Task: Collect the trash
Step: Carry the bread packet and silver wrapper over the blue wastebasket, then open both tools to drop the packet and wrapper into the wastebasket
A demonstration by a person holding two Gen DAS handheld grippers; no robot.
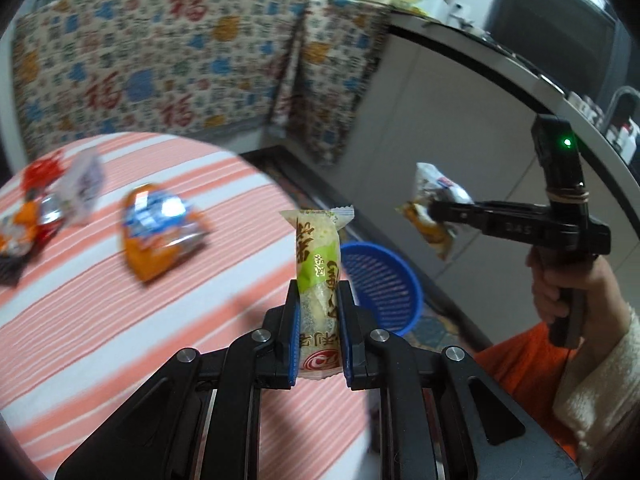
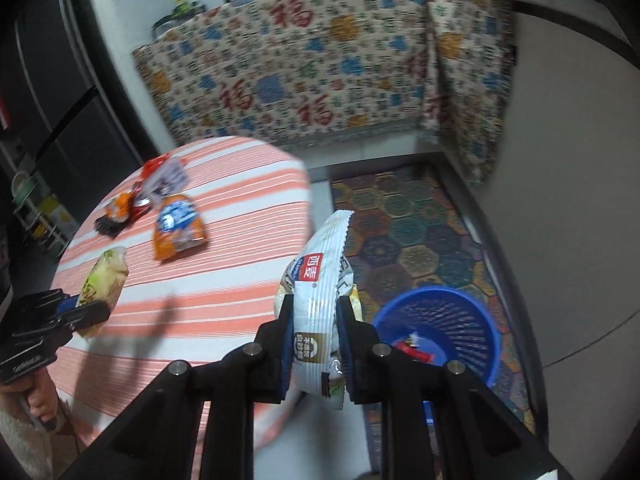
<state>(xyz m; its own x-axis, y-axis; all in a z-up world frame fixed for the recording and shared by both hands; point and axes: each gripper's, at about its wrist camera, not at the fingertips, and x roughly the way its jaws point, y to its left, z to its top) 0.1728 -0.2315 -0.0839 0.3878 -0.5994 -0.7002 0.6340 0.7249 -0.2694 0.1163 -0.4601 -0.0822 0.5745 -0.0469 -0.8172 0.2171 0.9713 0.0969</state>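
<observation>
My left gripper (image 1: 318, 292) is shut on a green and yellow snack wrapper (image 1: 318, 256), held upright above the striped table's right edge; it also shows in the right wrist view (image 2: 102, 280). My right gripper (image 2: 314, 304) is shut on a white striped snack bag (image 2: 320, 276), held past the table edge, near the blue basket (image 2: 460, 312). The same bag shows in the left wrist view (image 1: 434, 208). The blue basket (image 1: 384, 280) stands on the floor right of the table, with a red wrapper (image 2: 414, 350) inside. An orange and blue snack bag (image 1: 158, 232) lies on the table.
The round table has an orange and white striped cloth (image 1: 120, 320). A pile of wrappers (image 1: 44, 204) lies at its far left. A patterned cloth covers a cabinet (image 1: 160, 60) behind. A hexagon-patterned mat (image 2: 412, 232) lies on the floor under the basket. A white counter (image 1: 460, 100) runs along the right.
</observation>
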